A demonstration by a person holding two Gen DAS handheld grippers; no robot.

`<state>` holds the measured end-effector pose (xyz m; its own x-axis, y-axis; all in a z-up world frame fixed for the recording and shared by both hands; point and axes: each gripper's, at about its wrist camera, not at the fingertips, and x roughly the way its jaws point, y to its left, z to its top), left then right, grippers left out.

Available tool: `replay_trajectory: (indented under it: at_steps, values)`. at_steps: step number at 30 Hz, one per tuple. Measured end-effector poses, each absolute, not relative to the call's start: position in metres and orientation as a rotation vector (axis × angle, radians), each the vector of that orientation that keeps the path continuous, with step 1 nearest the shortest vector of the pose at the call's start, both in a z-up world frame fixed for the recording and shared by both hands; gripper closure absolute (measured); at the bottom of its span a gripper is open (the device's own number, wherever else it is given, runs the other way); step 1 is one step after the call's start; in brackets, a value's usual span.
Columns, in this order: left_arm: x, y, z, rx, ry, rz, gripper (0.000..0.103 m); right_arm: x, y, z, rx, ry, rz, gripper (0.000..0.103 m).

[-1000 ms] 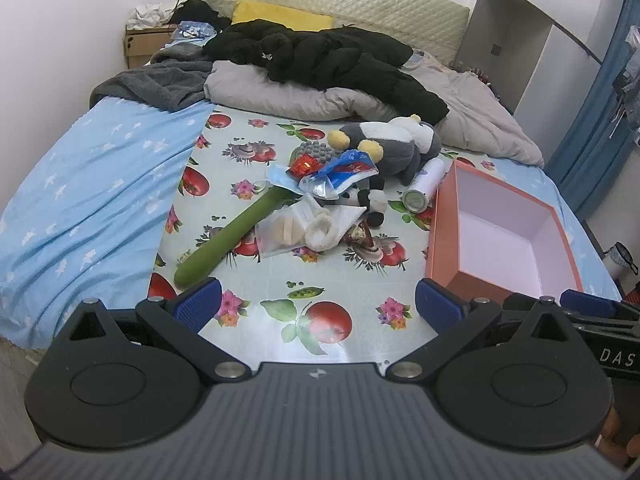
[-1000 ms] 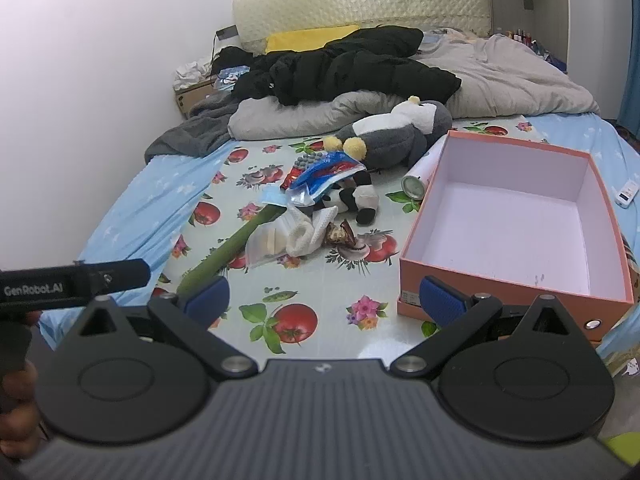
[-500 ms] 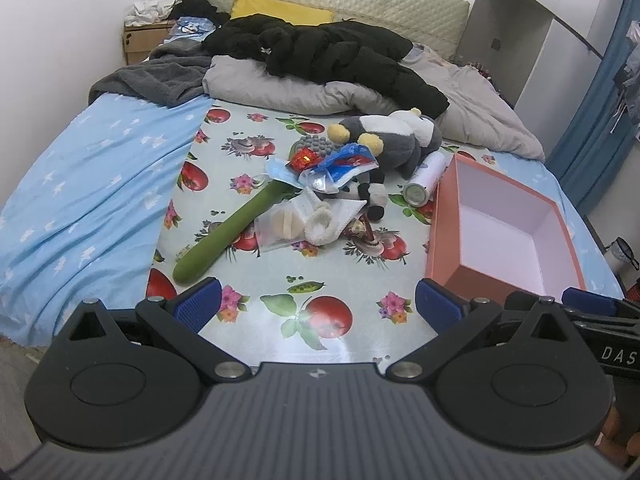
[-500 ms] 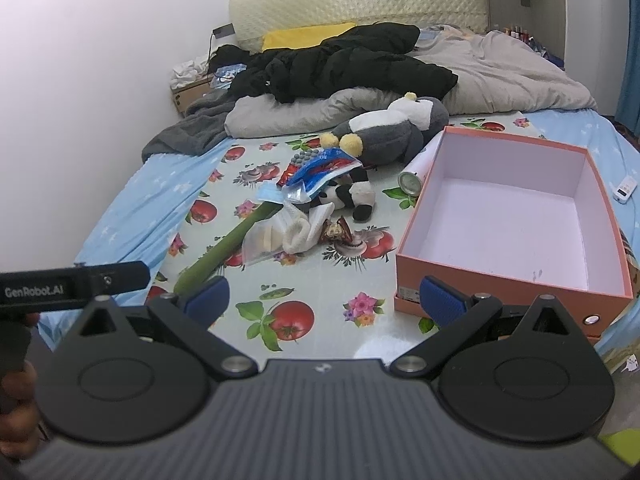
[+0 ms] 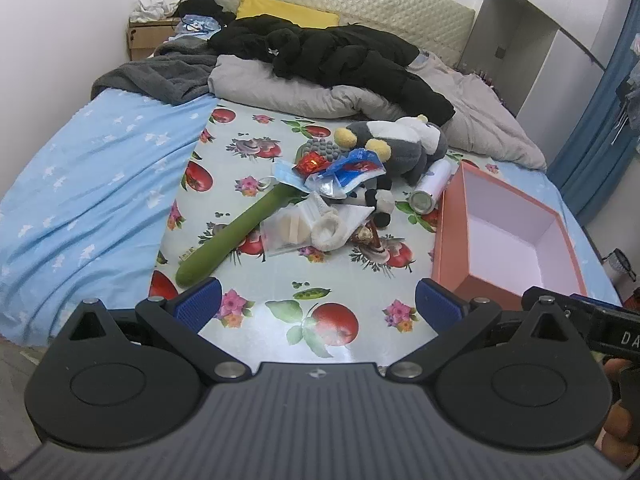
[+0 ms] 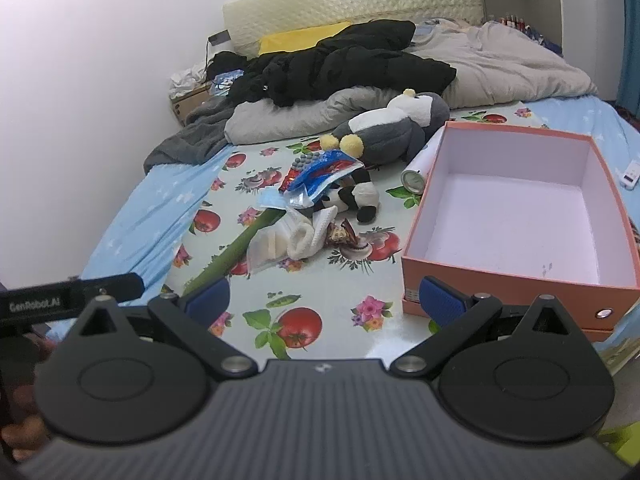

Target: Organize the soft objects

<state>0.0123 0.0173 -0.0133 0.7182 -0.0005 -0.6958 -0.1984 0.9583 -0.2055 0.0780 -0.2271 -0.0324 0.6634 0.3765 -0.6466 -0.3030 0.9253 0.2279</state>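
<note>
A heap of things lies on the fruit-print cloth (image 5: 320,320) on the bed. It holds a grey and white plush penguin (image 5: 404,144) (image 6: 392,128), a small black and white plush (image 6: 360,196), a white sock (image 5: 330,232) (image 6: 306,236), a long green plush stick (image 5: 236,236) (image 6: 236,248), a blue snack bag (image 5: 352,168) and a clear bag (image 5: 286,232). An empty orange box (image 5: 452,240) (image 6: 516,276) stands to the right. My left gripper (image 5: 316,306) and right gripper (image 6: 326,296) both hover open at the near edge, short of the heap.
A white spray can (image 5: 430,192) (image 6: 418,172) lies between the penguin and the box. Black jacket (image 5: 332,52), grey duvet (image 5: 304,96) and grey blanket (image 5: 156,76) pile up at the bed's head. A blue sheet (image 5: 80,184) covers the left side. A white remote (image 6: 630,172) lies right of the box.
Both views have slid a little closer over the bed and turned slightly. Nothing on the bed has moved; both grippers stay open.
</note>
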Motion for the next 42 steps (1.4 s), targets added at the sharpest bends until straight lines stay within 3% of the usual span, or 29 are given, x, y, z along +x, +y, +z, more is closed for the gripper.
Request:
replay_trajectory:
  at_steps: [4,6,9,10,14,21,32,35,42]
  values:
    - [0.021,0.025,-0.017,-0.289,0.756,0.101,0.000,0.086,-0.225,-0.033,0.122,0.751,0.391,0.000]
    - [0.026,0.028,-0.020,-0.295,0.755,0.097,0.000,0.089,-0.221,-0.032,0.120,0.745,0.401,0.006]
    - [0.035,0.035,-0.024,-0.302,0.760,0.096,0.000,0.096,-0.215,-0.035,0.137,0.755,0.426,0.022]
    - [0.039,0.038,-0.026,-0.302,0.761,0.095,0.000,0.098,-0.213,-0.037,0.137,0.761,0.432,0.034]
    - [0.051,0.047,-0.034,-0.288,0.765,0.095,0.003,0.108,-0.204,-0.045,0.144,0.794,0.447,0.044]
    - [0.092,0.069,-0.064,-0.300,0.816,0.089,0.014,0.133,-0.179,-0.057,0.117,0.834,0.469,0.044]
    - [0.172,0.103,-0.127,-0.260,0.900,0.082,0.020,0.195,-0.144,-0.092,0.156,0.918,0.487,0.043]
    - [0.196,0.104,-0.147,-0.230,0.931,0.059,0.020,0.217,-0.136,-0.109,0.193,0.975,0.473,0.055]
    - [0.240,0.097,-0.195,-0.135,0.989,0.004,0.020,0.265,-0.128,-0.153,0.271,1.092,0.435,0.068]
